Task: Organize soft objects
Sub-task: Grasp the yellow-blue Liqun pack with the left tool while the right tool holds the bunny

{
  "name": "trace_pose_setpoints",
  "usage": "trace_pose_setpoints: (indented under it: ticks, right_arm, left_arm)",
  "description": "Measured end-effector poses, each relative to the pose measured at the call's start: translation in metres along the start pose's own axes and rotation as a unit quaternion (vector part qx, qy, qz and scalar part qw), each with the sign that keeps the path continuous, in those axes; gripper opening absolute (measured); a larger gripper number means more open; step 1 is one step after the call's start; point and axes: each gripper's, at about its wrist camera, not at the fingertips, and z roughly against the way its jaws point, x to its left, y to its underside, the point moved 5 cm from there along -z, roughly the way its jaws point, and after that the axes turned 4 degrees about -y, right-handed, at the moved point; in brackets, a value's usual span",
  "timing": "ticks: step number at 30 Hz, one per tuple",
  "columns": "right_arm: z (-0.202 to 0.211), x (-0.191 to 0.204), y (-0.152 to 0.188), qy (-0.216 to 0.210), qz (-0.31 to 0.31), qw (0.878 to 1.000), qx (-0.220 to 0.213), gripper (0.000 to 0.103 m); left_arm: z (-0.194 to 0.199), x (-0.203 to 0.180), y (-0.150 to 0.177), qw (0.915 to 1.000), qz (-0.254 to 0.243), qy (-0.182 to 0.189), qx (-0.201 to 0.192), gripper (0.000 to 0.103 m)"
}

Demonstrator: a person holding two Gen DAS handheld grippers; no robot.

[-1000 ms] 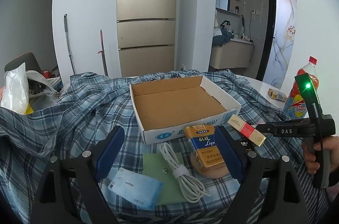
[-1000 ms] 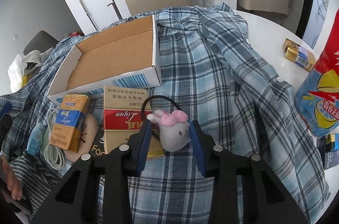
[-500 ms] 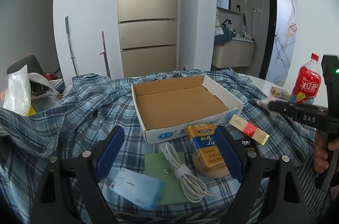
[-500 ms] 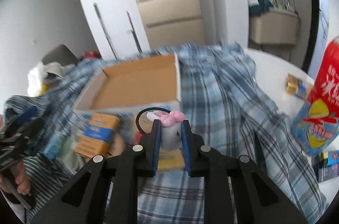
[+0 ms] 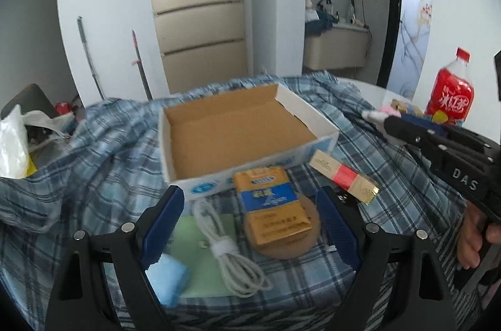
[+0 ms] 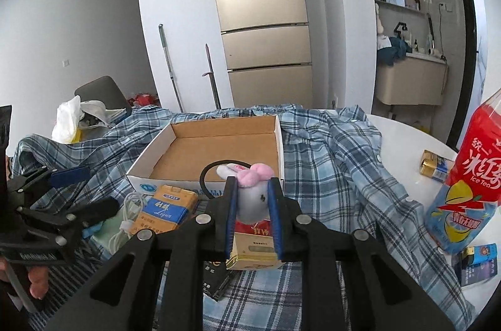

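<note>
Centre of the right wrist frame: the right tool (image 6: pixel 252 202) is clamped tight on the plush toy (image 6: pixel 250 199), lifted above the surface before the cardboard box (image 6: pixel 219 152). It is grey-white and stubby, its long axis pointing away from the camera, pink ears foremost. The left tool (image 5: pixel 247 224) gapes wide, holding nothing.

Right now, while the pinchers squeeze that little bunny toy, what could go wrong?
The right gripper is shut on the small grey plush bunny with pink ears, holding only its body, so the squashy toy might slip out. Its black elastic loop hangs loose and could snag the rim of the open cardboard box on the way in. The tall red iced tea bottle stands close on the right; a wide swing might tip it.
</note>
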Motion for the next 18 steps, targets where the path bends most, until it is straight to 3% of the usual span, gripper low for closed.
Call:
trace_pose_setpoints:
  ticks: [8, 11, 18]
  right_arm:
    - [0.003, -0.004, -0.001, 0.007, -0.002, 1.0, -0.01, 0.018]
    - [0.002, -0.007, -0.001, 0.007, -0.008, 1.0, -0.007, 0.018]
    - [0.0, -0.007, 0.0, 0.01, -0.01, 1.0, -0.001, 0.018]
  left_arm:
    - [-0.04, -0.006, -0.004, 0.9984, 0.041, -0.012, 0.037, 0.088]
    - [-0.054, -0.002, -0.002, 0.9967, 0.059, -0.012, 0.054, 0.08]
    - [-0.068, -0.006, 0.007, 0.9967, 0.044, -0.004, 0.068, 0.071]
